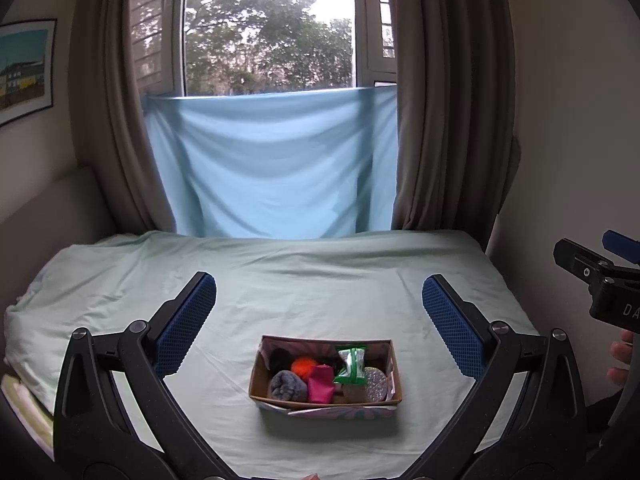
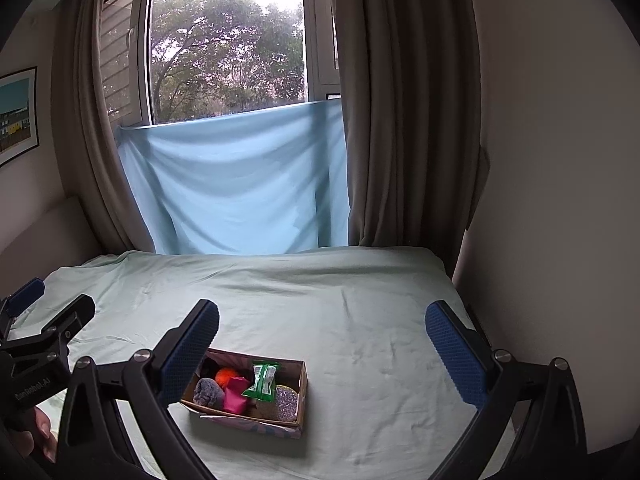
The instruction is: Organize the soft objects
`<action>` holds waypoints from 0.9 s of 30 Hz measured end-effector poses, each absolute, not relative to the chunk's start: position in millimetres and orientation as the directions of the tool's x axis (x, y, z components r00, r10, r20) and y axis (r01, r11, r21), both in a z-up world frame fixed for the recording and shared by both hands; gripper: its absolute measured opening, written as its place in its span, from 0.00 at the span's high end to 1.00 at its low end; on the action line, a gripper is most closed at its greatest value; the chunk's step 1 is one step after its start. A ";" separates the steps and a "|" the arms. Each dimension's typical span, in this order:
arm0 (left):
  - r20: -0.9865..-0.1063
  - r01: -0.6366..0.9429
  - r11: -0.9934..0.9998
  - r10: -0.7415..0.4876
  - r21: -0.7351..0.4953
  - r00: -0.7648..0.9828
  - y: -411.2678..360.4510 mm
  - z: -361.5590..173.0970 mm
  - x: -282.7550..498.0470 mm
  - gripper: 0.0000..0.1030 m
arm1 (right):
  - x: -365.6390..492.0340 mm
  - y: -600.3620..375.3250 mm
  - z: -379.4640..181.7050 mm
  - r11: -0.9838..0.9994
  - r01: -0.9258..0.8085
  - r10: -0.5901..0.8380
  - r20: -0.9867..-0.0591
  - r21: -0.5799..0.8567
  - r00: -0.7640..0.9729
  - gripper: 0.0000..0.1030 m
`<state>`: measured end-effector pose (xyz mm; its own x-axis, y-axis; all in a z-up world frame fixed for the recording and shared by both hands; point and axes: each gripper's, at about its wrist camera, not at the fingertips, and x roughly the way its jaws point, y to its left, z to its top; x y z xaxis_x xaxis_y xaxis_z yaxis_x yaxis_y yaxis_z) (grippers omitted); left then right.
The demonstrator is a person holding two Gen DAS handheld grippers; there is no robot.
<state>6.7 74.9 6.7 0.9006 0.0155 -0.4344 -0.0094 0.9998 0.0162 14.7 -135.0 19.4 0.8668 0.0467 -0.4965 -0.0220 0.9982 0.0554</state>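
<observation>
A small cardboard box [image 1: 276, 398] sits on the pale green bed sheet [image 1: 312, 288]. It holds a grey fluffy piece [image 1: 287, 386], an orange pompom [image 1: 303, 365], a pink cloth [image 1: 320, 384], a green and white packet [image 1: 352, 364], a glittery silver round [image 1: 370, 386] and something black at the back. My left gripper [image 1: 320, 316] is open and empty, above and behind the box. My right gripper [image 2: 322, 344] is open and empty; the box [image 2: 302, 396] lies below its left finger. Each gripper shows at the edge of the other's view.
A light blue sheet [image 1: 272, 168] hangs over the window between brown curtains [image 1: 448, 120]. A wall [image 2: 560, 200] runs along the bed's right side. A padded headboard [image 1: 44, 208] and a framed picture [image 1: 24, 68] are at the left.
</observation>
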 end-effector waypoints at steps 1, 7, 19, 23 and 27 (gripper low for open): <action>-0.434 -0.009 1.000 0.015 0.015 0.901 75.4 6.6 6.8 0.00 | 14.2 -134.4 19.7 0.998 -0.023 0.047 -0.495 0.054 0.868 0.00; -0.431 -0.009 1.000 0.015 0.014 0.902 76.9 6.6 7.1 0.00 | 12.9 -133.0 22.1 0.998 -0.020 0.043 -0.482 0.053 0.875 0.00; -0.425 -0.006 1.000 0.009 0.010 0.905 82.8 9.2 9.1 0.00 | 14.2 -130.6 24.2 0.999 -0.020 0.041 -0.475 0.050 0.879 0.00; -0.423 -0.005 1.000 0.009 0.009 0.906 83.3 10.3 9.9 0.00 | 14.7 -130.7 25.0 0.999 -0.011 0.032 -0.471 0.048 0.882 0.00; -0.421 -0.004 1.000 0.009 0.012 0.907 83.7 10.9 11.1 0.00 | 15.9 -131.4 25.0 0.999 -0.008 0.030 -0.469 0.049 0.883 0.00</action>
<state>11.1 83.7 10.9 0.9070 0.0088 -0.4211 -0.0041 0.9999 0.0120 15.9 -131.4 25.0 0.8826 0.0300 -0.4691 -0.0078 0.9988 0.0492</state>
